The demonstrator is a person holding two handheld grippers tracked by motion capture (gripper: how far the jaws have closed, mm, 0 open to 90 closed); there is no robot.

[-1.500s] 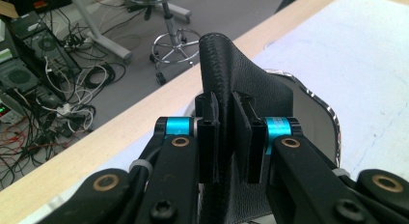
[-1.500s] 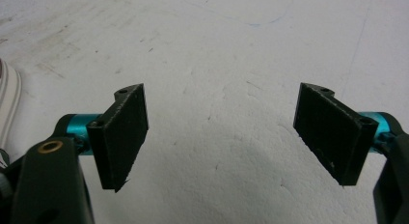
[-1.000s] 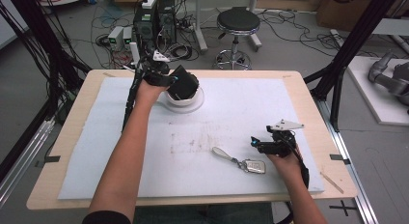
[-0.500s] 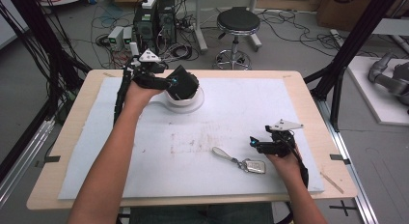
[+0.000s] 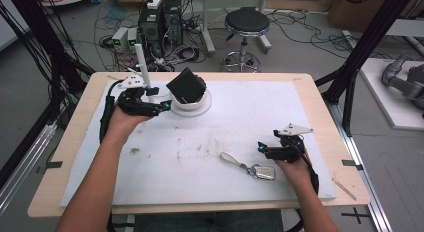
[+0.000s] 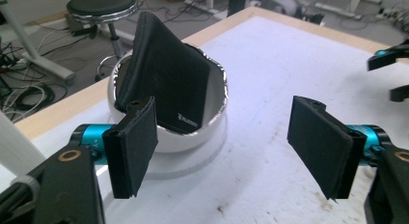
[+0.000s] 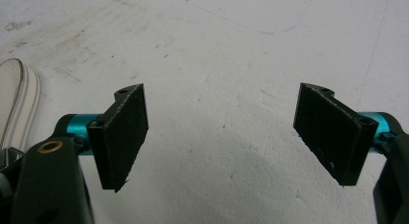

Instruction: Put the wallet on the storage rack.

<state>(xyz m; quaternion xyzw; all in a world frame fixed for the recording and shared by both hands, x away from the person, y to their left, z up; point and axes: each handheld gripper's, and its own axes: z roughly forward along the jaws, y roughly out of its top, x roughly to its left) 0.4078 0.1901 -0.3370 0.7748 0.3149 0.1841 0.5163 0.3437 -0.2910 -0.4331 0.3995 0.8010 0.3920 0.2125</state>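
— Where do we have the black wallet (image 5: pixel 186 85)?

— It stands tilted in the white bowl (image 5: pixel 192 104), near the far edge of the table (image 5: pixel 75 157), left of its middle. In the left gripper view the wallet (image 6: pixel 166 84) leans against the bowl's (image 6: pixel 214 122) far rim, one corner up.

— And our left gripper (image 5: pixel 161 107)?

— Just beside the bowl on its left, apart from the wallet. Its jaws have just been opening and stand wide with nothing between them.

— Our right gripper (image 5: pixel 261 149)?

— It rests near the table's right front corner, jaws spread wide over the bare white mat (image 7: pixel 231 55), gripping nothing. The car key (image 5: pixel 263 171) lies just beside it on its pale strap (image 5: pixel 231 158); whether they touch we can't quite tell from above.
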